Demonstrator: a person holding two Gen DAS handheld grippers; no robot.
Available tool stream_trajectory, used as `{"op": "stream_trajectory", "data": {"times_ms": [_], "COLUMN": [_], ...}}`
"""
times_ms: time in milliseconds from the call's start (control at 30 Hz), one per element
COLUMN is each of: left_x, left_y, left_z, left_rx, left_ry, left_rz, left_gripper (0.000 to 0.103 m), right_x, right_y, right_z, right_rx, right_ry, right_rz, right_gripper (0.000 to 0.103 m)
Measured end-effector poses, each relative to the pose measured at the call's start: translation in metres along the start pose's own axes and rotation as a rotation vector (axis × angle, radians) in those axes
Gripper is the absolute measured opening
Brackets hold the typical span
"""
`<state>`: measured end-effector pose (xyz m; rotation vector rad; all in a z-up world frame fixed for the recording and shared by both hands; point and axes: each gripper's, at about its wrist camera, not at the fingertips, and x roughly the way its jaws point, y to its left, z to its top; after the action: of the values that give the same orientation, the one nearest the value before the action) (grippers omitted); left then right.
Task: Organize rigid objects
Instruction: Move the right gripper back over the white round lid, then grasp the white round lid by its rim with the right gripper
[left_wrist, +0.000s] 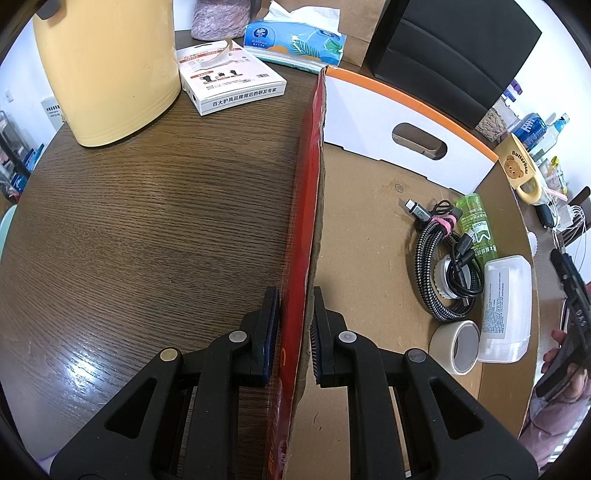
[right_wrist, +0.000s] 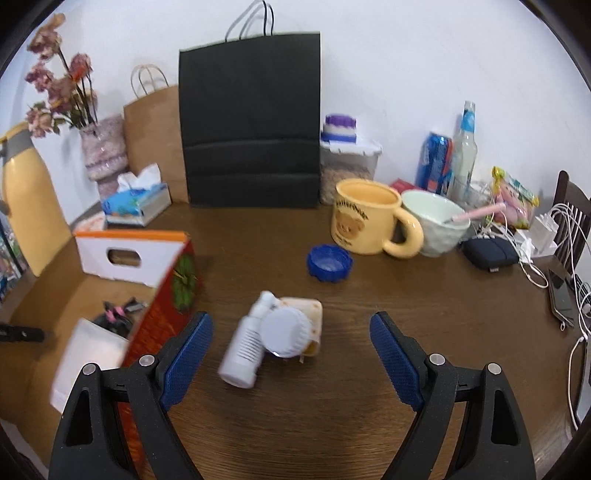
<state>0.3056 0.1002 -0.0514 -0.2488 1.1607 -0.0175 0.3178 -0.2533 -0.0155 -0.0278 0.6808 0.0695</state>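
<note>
Cardboard box wall (left_wrist: 312, 206) clamped by left gripper (left_wrist: 295, 332) stays steady while wide-open right gripper (right_wrist: 291, 354) centres over white spray bottle (right_wrist: 245, 347) beside it

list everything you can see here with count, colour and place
box: 1, cardboard, red outside, on table
cables: bundle, black, in box
tube: 1, green, in box
tape: 1, white, in box
case: 1, white, in box
spray bottle: 1, white, on table
jar: 1, white lid, beside spray bottle
cap: 1, blue, on table
mug: 1, yellow, near bowl
bowl: 1, pale green
bags: 2, black and brown, at wall
tissues: 1 pack, blue
thermos: 1, yellow
left gripper: around box wall
right gripper: open, over spray bottle
</note>
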Motion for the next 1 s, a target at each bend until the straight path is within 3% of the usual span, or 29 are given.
{"op": "stream_trajectory", "data": {"times_ms": [267, 533, 833, 867, 900, 933, 967, 1000], "left_x": [0.0, 0.0, 0.0, 0.0, 0.0, 0.0, 0.0, 0.0], "left_y": [0.0, 0.0, 0.0, 0.0, 0.0, 0.0, 0.0, 0.0], "left_z": [0.0, 0.0, 0.0, 0.0, 0.0, 0.0, 0.0, 0.0], "left_rx": [0.0, 0.0, 0.001, 0.0, 0.0, 0.0, 0.0, 0.0], "left_ry": [0.0, 0.0, 0.0, 0.0, 0.0, 0.0, 0.0, 0.0], "left_rz": [0.0, 0.0, 0.001, 0.0, 0.0, 0.0, 0.0, 0.0], "left_gripper": [0.011, 0.011, 0.011, 0.011, 0.011, 0.011, 0.011, 0.011], "right_x": [0.031, 0.043, 0.051, 0.051, 0.05, 0.049, 0.049, 0.048], "right_y": [0.004, -0.005, 0.009, 0.011, 0.013, 0.014, 0.015, 0.017], "right_z": [-0.014, -0.011, -0.007, -0.007, -0.007, -0.007, -0.007, -0.007], "right_rx": [-0.035, 0.009, -0.061, -0.069, -0.074, -0.076, -0.082, -0.094], "right_ry": [0.098, 0.104, 0.09, 0.086, 0.081, 0.077, 0.076, 0.076], "right_rz": [0.011, -0.015, -0.064, -0.06, -0.048, -0.032, -0.025, -0.025], "right_gripper": [0.091, 0.091, 0.09, 0.088, 0.074, 0.054, 0.044, 0.042]}}
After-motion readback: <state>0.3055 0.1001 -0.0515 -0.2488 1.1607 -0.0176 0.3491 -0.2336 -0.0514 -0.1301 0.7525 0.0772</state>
